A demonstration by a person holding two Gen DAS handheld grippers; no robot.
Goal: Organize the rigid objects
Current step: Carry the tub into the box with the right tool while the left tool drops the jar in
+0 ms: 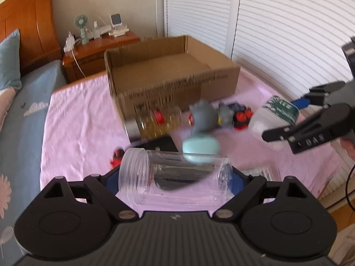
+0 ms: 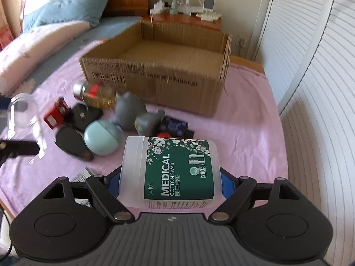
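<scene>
The left gripper (image 1: 175,182) is clamped end to end on a clear jar (image 1: 175,177), held sideways above the pink sheet (image 1: 84,122). The right gripper (image 2: 170,180) is clamped on a swab tub (image 2: 172,171), also lifted. Both are smooth plastic and could slip before reaching the empty box (image 2: 164,71) beyond the clutter.

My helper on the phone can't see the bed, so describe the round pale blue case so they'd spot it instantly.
Find the open cardboard box on the pink sheet. In front of it lies a cluster of small items, and the pale blue case sits at its near edge, beside a grey figurine. It alone is smooth, round and mint-blue.
</scene>
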